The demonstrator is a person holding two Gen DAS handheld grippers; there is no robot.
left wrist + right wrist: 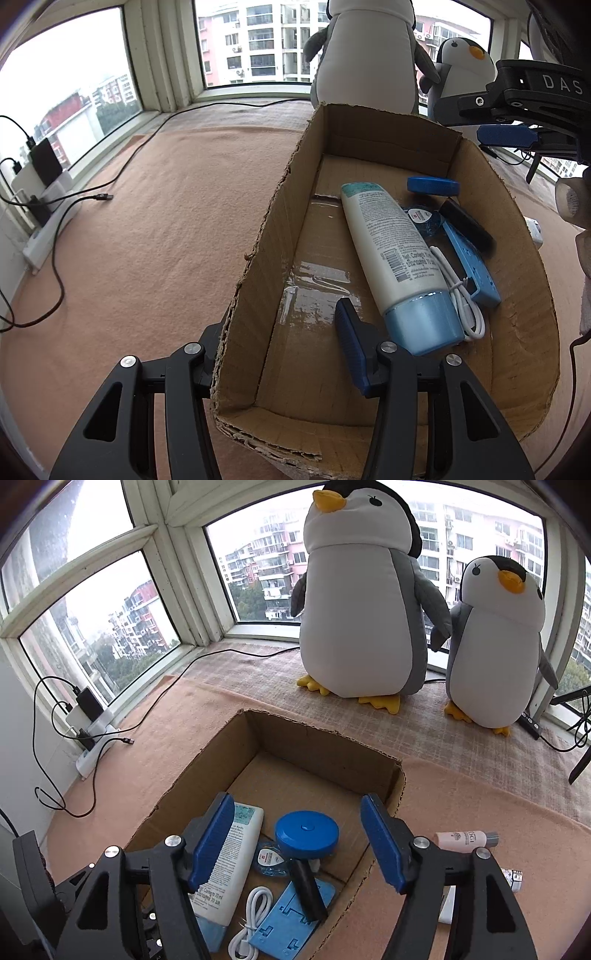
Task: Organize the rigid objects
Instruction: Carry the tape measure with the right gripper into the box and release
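Your right gripper hovers over cardboard box, fingers apart, empty. Your left gripper straddles box wall, fingers apart. Lotion tube inside.

Daylight enters through the windows at the far edge; panes overexposed to white in places. Interior evenly lit, shadows soft. Specular glare on clear tape on the cardboard box floor. Strong fisheye bending at edges; dark vignette in corners. Focus sharp overall.
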